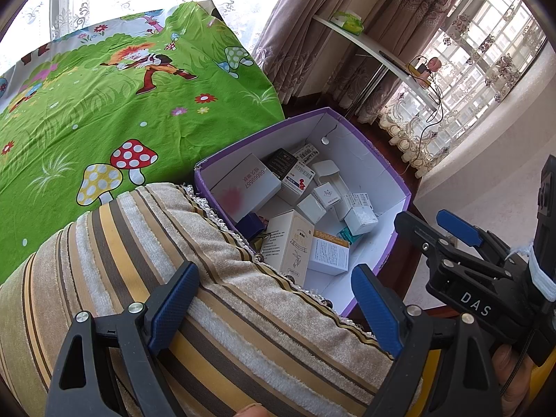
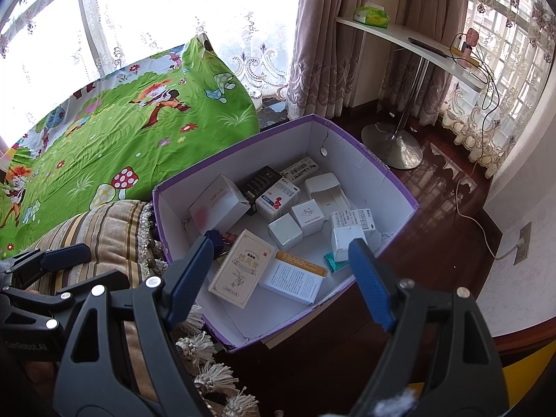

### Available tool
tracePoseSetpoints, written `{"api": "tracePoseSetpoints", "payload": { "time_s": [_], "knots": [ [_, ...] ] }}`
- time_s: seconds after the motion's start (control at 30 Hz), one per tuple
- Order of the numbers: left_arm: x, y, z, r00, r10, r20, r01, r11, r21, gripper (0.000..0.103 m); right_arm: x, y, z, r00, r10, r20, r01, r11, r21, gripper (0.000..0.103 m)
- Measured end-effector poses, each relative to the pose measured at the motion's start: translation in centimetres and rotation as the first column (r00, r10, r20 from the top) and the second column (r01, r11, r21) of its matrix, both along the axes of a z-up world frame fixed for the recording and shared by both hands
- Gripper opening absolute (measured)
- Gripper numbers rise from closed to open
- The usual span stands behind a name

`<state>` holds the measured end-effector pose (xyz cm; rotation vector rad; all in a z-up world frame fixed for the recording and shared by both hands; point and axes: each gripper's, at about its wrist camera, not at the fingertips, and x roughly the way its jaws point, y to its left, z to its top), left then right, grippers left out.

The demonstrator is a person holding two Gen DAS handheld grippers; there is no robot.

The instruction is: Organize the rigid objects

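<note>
Bedsheet (image 1: 104,111), green with cartoon mushrooms, lies left of the purple box (image 2: 351,139), which I take as my landmark. Between the sheet and the box sits a striped cushion (image 1: 215,295), its fringed edge touching the box's left wall. My left tool (image 1: 274,309) hangs over that cushion, just left of the box, its blue pads spread apart with nothing between them. The box stands open, white inside, and the small cartons are all in it: a large white carton with red print (image 2: 217,203) against the box's left wall, a black carton (image 2: 260,182) beside it, a cream carton with a rabbit drawing (image 2: 241,267) near the box's near wall, and an orange-topped white carton (image 2: 295,276) touching its right side. Small white cubes (image 2: 285,231) lie around the middle of the box. My right tool (image 2: 283,278) hovers over the near side of the box, released, its pads wide and gripping nothing. Right of the box, well apart, a white shelf (image 2: 410,40) on a metal stand carries a green tissue pack (image 2: 371,15).
</note>
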<state>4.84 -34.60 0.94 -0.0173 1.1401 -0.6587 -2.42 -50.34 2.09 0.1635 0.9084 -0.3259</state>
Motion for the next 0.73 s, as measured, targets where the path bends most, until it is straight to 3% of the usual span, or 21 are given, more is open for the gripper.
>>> {"api": "tracePoseSetpoints", "payload": {
  "time_s": [0.37,0.53,0.73],
  "knots": [
    [0.0,0.0,-0.1,1.000,-0.002,0.000,0.002,1.000,0.004,0.090,0.0,0.0,0.0,1.000,-0.001,0.001,0.001,1.000,0.001,0.082],
    [0.1,-0.3,-0.2,1.000,-0.010,-0.003,0.010,1.000,-0.010,0.095,-0.1,-0.1,0.0,1.000,-0.005,0.002,0.005,1.000,0.005,0.082],
    [-0.3,-1.2,0.2,0.998,-0.063,0.026,0.064,0.997,-0.032,0.095,-0.3,-0.4,-0.1,1.000,-0.026,0.000,0.026,1.000,0.013,0.082]
  ]
}}
